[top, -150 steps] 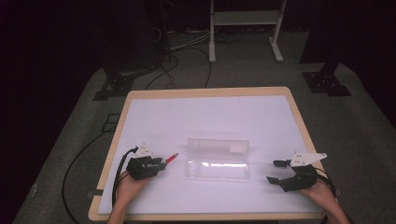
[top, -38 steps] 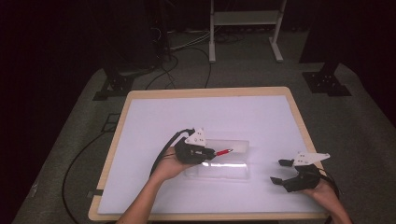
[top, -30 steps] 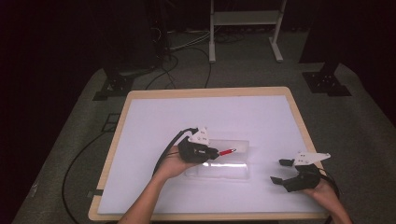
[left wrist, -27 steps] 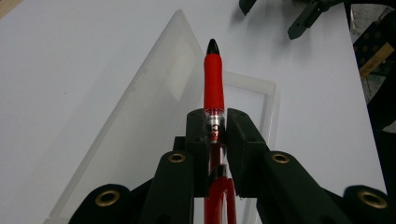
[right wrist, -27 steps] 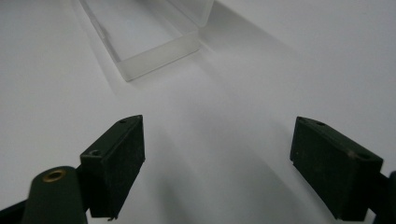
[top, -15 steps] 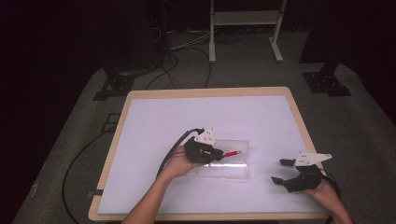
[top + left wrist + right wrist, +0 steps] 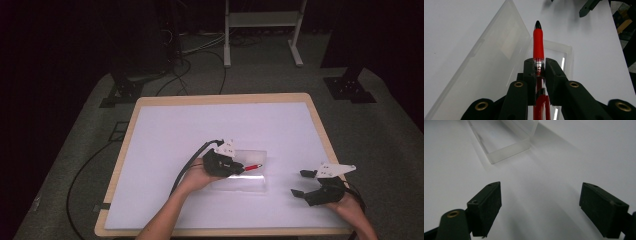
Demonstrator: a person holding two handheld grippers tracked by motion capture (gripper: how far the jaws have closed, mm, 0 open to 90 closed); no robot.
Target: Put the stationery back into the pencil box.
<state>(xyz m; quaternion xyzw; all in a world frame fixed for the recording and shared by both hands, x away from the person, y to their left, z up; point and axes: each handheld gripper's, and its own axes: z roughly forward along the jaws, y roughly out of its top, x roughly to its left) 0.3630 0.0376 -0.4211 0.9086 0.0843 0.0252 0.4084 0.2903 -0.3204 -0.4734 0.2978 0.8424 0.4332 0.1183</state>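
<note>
My left gripper (image 7: 239, 167) (image 7: 539, 65) is shut on a red pen (image 7: 253, 167) (image 7: 538, 42) with a black tip. It holds the pen lengthwise just above a clear plastic box (image 7: 247, 181) (image 7: 565, 53), whose lid (image 7: 251, 155) (image 7: 486, 65) lies open flat on the far side. The pen points towards the box's right end. My right gripper (image 7: 301, 183) (image 7: 541, 207) rests open near the table's front right, a short way right of the box (image 7: 506, 145), with nothing between its jaws.
The white table top has a wooden rim (image 7: 320, 125). A black cable (image 7: 187, 165) trails from the left gripper to the front left. Beyond the table are dark stand feet (image 7: 350, 87) and floor cables (image 7: 200, 47).
The left gripper has carried the red pen from the table's front left rightwards to over the open box, still creeping right. The right gripper has stayed put.
</note>
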